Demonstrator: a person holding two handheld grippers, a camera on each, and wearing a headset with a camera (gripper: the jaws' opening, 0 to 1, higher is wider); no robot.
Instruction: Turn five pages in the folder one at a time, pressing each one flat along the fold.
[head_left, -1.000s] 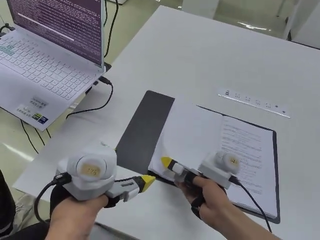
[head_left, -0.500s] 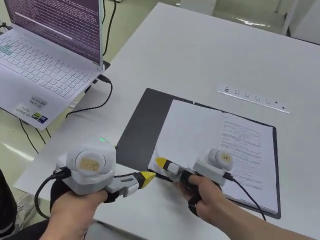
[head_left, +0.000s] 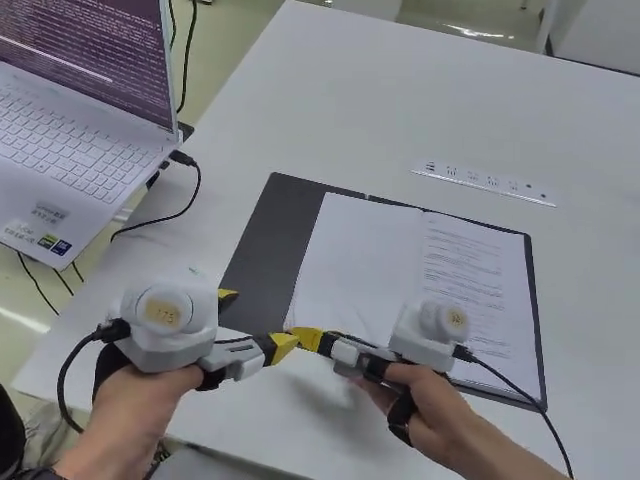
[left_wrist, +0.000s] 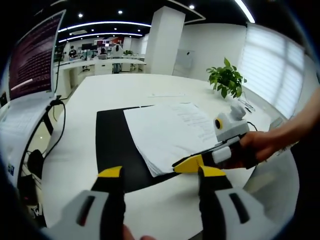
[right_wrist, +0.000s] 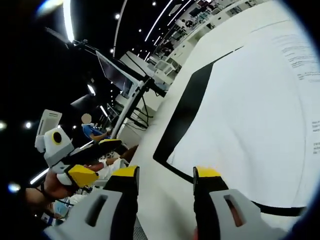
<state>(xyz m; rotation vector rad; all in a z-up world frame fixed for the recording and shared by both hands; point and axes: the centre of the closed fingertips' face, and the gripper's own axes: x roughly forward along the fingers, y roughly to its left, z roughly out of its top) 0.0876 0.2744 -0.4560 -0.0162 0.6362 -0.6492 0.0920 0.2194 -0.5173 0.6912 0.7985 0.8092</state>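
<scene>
One black folder (head_left: 262, 250) lies open on the white worktop (head_left: 400, 90). Its left inner cover is bare and flat, and white pages (head_left: 365, 265) cover the rest. The sheet nearest that cover faces you blank, while the right-hand sheet (head_left: 470, 275) carries printed lines.

Your right claw (right_wrist: 166, 172) sits at the near left corner of the pages, its jaws spread with nothing between them. Its yellow tips seem to be just beside the paper's corner, though from these angles you can't tell if they touch it.

Your left claw (left_wrist: 159, 172) hovers just off the folder's near left edge, over bare worktop. Its jaws are spread wide and empty, and they point across toward the right claw. One of its tips is close to the right claw's tip.

An open laptop (head_left: 70, 120) with a lit screen stands well to the left of the folder. A black cable (head_left: 160, 215) curls over the worktop between the two. A white socket strip (head_left: 485, 182) lies just beyond the folder's far edge, and a potted plant (left_wrist: 227, 80) stands well past that.
</scene>
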